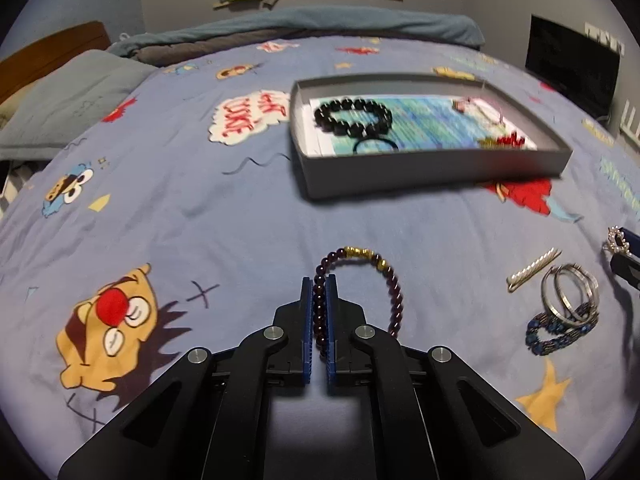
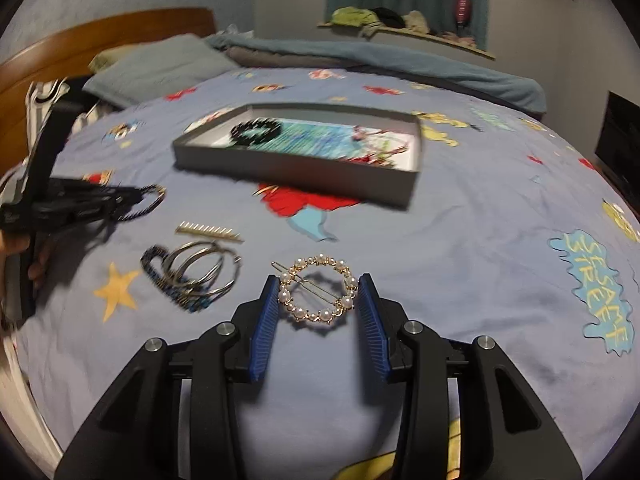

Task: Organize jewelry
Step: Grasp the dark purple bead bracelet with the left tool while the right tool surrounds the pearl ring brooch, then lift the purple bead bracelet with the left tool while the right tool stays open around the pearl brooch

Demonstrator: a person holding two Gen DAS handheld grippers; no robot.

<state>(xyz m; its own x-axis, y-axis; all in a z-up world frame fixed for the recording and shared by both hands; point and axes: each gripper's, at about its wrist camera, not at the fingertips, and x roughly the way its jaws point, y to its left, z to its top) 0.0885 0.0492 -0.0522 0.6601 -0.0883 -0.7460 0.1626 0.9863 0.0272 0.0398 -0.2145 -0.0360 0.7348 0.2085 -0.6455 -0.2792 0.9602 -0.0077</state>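
Landmark: grey tray (image 1: 420, 176) on the bed (image 1: 200, 232); a black bead bracelet (image 1: 352, 117) already lies inside it.
Left hand-held gripper (image 1: 319, 312): my pads are closed on one side of the garnet bead bracelet (image 1: 394, 292); the rest of the loop, with its gold beads, arcs forward and to the right of the fingers, towards the tray.
Right hand-held gripper (image 2: 318, 304): open wide, holding nothing; the pearl ring clip (image 2: 318, 294) lies flat on the bed between my pads, apparently touching neither.
Key relation: the clip's thin gold pin runs slantwise across the gap, so closing would bear on the pearl rim, not on the pin's ends.
Nearer hand: right, for the clip; the tray lies ahead of both.
Pose: both hand-held grippers low over the bed, fingers pointing towards the tray; mine on the left is seen side-on in the right view.
Also near side of tray: silver hoops (image 2: 204, 266), blue bead bracelet (image 2: 168, 280), small comb clip (image 2: 210, 233).
Judgement: close right on the clip, carry left to the tray.
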